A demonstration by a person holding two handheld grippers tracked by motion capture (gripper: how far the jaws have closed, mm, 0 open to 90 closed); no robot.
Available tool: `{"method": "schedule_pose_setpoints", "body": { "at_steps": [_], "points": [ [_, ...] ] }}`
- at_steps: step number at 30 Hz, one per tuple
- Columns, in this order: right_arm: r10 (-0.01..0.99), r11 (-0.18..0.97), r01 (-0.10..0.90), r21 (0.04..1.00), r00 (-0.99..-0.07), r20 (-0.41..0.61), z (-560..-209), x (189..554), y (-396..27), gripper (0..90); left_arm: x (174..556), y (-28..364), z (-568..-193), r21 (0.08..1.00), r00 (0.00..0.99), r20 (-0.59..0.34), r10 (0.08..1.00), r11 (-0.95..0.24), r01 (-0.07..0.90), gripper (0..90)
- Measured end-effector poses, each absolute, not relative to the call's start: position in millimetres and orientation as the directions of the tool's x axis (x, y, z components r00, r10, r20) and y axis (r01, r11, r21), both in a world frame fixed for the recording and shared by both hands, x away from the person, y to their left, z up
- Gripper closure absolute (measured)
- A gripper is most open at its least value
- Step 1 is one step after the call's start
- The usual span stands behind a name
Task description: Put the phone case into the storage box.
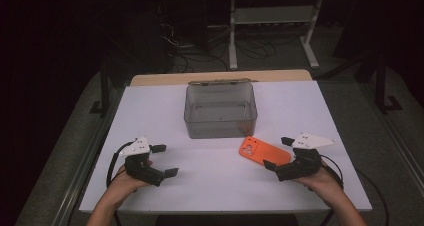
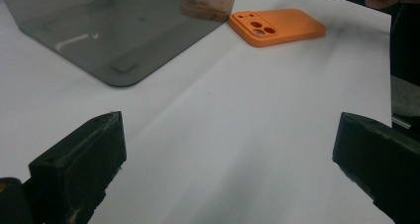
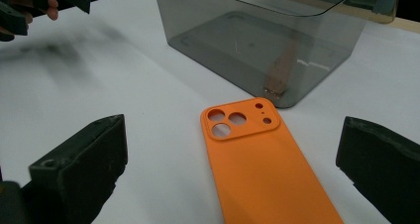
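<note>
An orange phone case (image 1: 264,151) lies flat on the white table (image 1: 210,186), camera cut-outs toward the box; it also appears as the phone case (image 3: 262,159) and phone case (image 2: 277,27). A smoky clear plastic box (image 1: 220,111) stands behind it at mid-table, lid open at the back. My right gripper (image 1: 279,153) is open just right of the case, its jaws on either side of the case's near end; right gripper (image 3: 233,174). My left gripper (image 1: 165,160) is open at the table's left front, nothing between its jaws; left gripper (image 2: 228,169).
The box (image 3: 262,40) looks empty. A strip of wooden tabletop (image 1: 225,77) shows behind the white surface. Beyond the table are a metal stand (image 1: 272,26) and cables on the floor. Dark floor surrounds the table on both sides.
</note>
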State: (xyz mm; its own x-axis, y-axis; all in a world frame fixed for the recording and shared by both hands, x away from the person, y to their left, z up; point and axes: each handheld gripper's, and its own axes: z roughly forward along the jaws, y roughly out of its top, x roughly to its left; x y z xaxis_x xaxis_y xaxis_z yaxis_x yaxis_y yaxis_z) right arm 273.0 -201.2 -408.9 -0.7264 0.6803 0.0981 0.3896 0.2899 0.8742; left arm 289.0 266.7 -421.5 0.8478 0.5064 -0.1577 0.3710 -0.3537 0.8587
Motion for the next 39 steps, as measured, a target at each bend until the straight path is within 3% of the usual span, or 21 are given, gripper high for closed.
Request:
{"method": "schedule_pose_setpoints", "body": {
  "at_steps": [39],
  "points": [
    [0.688,0.269,0.377,0.887,-0.719,0.097,-384,308,-209,0.0,292,261,-421,0.860,0.855,-0.159,0.494,-0.356,0.366,0.0]
  ]
}}
